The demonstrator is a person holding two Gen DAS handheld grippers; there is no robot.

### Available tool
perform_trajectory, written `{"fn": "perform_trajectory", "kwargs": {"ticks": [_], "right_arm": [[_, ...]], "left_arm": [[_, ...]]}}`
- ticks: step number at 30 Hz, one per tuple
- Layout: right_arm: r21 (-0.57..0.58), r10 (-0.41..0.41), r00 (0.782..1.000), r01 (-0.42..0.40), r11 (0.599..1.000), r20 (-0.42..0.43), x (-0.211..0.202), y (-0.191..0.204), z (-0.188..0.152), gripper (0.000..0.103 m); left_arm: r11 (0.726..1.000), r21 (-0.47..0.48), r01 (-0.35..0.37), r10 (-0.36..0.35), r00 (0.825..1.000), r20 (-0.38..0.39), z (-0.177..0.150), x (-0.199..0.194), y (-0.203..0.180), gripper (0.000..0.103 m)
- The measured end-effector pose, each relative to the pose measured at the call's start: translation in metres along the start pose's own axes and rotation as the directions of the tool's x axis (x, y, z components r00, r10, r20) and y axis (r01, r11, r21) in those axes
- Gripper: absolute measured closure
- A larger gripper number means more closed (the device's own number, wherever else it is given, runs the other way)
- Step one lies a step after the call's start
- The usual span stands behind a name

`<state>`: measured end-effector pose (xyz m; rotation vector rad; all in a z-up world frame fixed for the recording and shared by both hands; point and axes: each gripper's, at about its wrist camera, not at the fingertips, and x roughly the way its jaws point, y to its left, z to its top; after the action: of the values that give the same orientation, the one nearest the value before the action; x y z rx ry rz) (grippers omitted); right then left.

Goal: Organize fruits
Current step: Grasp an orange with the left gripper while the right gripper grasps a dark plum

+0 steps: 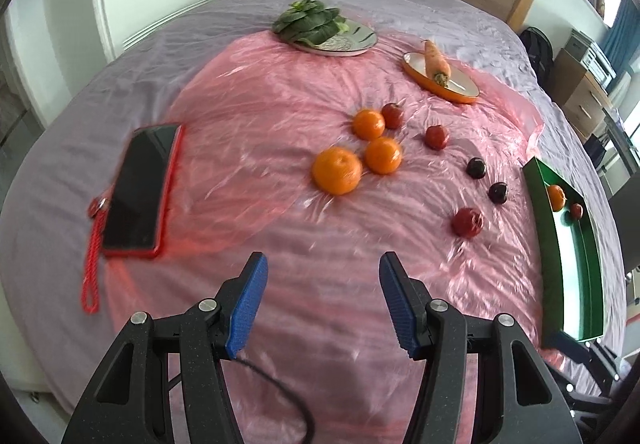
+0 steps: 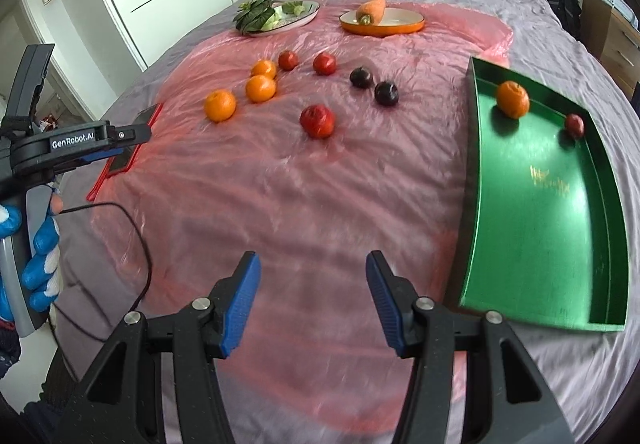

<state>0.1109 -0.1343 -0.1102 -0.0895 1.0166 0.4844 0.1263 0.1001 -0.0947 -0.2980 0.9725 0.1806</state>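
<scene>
Rectangular green metal tray (image 2: pixel 532 211): one round orange tangerine (image 2: pixel 512 99), one small red fruit (image 2: pixel 574 125) inside | left gripper (image 1: pixel 322 264): jaws apart, empty | right gripper (image 2: pixel 312 264): jaws apart, empty, left of tray

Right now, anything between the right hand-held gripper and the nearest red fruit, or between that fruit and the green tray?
Nothing visible. The right hand-held gripper is open and empty, with only bare pink sheet up to the red fruit. From there to the green tray the sheet is also bare; the two dark fruits lie farther back.

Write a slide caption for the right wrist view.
Open right gripper above pink sheet; green tray holds two fruits.
</scene>
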Motion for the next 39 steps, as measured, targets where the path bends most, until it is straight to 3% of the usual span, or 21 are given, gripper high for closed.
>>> {"fn": "perform_trajectory", "kwargs": {"ticks": [8, 19, 29, 39], "right_arm": [[0.022, -0.013, 1.000, 0.012, 1.000, 0.026, 0.024, -0.016, 0.040, 0.003], [0.107, -0.063, 0.993, 0.053, 0.993, 0.098, 0.059, -0.049, 0.103, 0.004], [0.159, -0.072, 0.992, 0.055, 0.986, 0.100, 0.100, -0.070, 0.129, 0.006], [0.180, -0.079, 0.994, 0.064, 0.982, 0.073, 0.128, -0.079, 0.134, 0.021]], "left_arm": [[0.996, 0.079, 0.049, -0.050, 0.999, 0.021, 0.031, 0.031, -0.023, 0.051], [0.985, 0.164, 0.042, -0.046, 0.999, 0.020, 0.079, 0.088, -0.050, 0.051], [0.979, 0.205, 0.022, -0.023, 1.000, 0.003, 0.083, 0.125, -0.057, 0.051], [0.968, 0.249, -0.013, 0.010, 1.000, 0.015, 0.083, 0.141, -0.063, 0.051]]}}
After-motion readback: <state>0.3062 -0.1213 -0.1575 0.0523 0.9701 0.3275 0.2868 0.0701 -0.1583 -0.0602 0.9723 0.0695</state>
